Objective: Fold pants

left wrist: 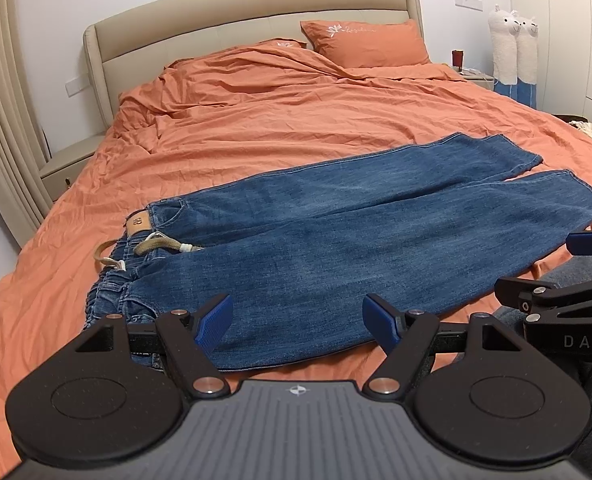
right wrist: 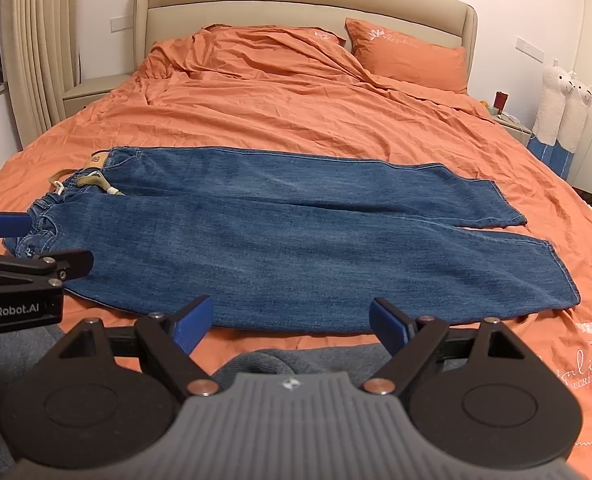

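Blue jeans [left wrist: 328, 236] lie flat across the orange bed, waistband at the left with a tan drawstring [left wrist: 155, 246], both legs stretched to the right. In the right wrist view the same jeans [right wrist: 296, 240] span the frame. My left gripper [left wrist: 298, 322] hovers open above the near edge of the jeans, close to the waist end, holding nothing. My right gripper [right wrist: 291, 322] hangs open over the near edge of the lower leg, also holding nothing. Each gripper shows at the side of the other's view.
An orange duvet [left wrist: 255, 120] covers the bed, with orange pillows [left wrist: 368, 42] against a beige headboard [left wrist: 235, 12]. Bedside tables stand on both sides. Two white plush alpacas [right wrist: 564, 104] lean on the right wall. Grey clothing of the person [right wrist: 296, 360] sits below the right gripper.
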A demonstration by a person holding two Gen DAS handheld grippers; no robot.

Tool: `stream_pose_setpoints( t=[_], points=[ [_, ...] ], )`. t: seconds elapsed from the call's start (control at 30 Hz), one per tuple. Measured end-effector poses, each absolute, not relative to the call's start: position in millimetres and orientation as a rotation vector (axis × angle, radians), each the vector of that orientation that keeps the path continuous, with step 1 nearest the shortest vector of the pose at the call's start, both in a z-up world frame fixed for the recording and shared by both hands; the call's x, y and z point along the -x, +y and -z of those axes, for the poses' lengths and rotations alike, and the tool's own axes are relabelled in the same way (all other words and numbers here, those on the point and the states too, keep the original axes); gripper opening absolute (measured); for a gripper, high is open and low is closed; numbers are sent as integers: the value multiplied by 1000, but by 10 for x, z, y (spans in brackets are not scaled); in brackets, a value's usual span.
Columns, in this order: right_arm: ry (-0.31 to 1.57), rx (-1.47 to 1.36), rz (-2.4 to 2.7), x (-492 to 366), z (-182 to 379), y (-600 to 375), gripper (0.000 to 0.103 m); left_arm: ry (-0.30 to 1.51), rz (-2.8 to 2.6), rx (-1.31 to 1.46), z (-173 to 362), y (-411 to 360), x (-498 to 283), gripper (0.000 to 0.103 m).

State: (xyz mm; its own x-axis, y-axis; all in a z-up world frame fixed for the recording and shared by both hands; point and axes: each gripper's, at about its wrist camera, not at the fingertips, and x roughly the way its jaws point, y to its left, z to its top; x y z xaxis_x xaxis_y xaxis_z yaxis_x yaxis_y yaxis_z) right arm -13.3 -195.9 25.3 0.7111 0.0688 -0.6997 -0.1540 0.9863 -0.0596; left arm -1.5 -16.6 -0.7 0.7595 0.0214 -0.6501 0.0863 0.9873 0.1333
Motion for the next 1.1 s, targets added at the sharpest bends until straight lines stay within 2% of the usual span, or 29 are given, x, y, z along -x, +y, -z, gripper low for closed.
stream_pose_setpoints(
  t=[1.1],
  points=[
    [767,117,-129,151,-256,-1942,82,704,34,-153,-30,-116,37,87]
  ],
)
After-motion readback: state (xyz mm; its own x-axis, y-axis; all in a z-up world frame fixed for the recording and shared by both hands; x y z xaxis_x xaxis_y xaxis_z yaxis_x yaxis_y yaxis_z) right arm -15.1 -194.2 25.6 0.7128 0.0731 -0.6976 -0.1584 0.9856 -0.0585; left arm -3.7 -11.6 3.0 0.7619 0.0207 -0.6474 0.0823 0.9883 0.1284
